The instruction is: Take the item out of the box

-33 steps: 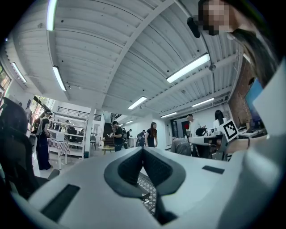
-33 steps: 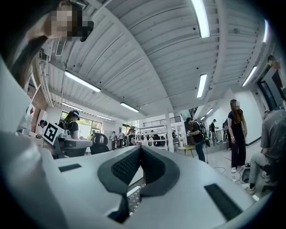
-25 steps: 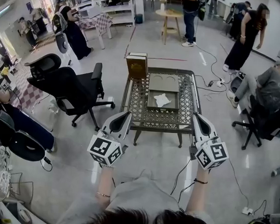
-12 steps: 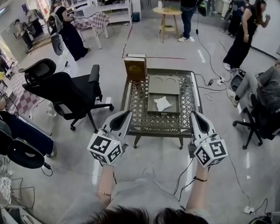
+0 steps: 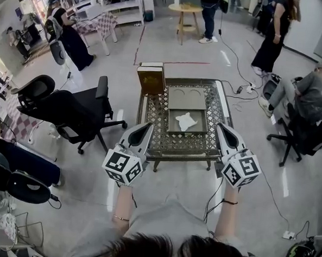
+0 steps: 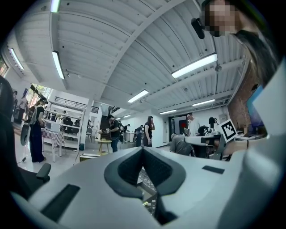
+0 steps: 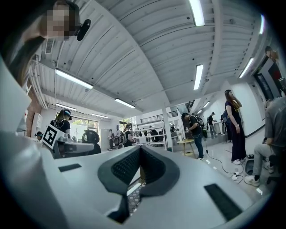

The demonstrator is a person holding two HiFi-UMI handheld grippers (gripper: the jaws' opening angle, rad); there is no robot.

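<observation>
We held both tools up in front of us, short of the box, so the task was at its very start: the approach, with nothing yet reached for. The left gripper (image 5: 146, 127) had its fingers pressed together with nothing between them. The right gripper (image 5: 222, 128) was the same, fingers fully together and empty. In the head view they showed over the near corners of the lattice tabletop (image 5: 157, 119), one to each side of the open box (image 5: 198, 127).

Next, we judged, one gripper would have to spread its fingers, go forward and down into the near half of the box, and pinch the item without shoving the box along the lattice. The other could steady a box wall.

The white item (image 5: 186, 121) lay in that near half, inside the low walls and about the middle. It looked like crumpled paper or cloth, though from the head view we could not tell which. The far half, a grey panel (image 5: 187, 98) with two round hollows, carried nothing we could see. Beyond it, at the far left corner of the tabletop, a brown box (image 5: 151, 79) stood closed, its contents hidden.
</observation>
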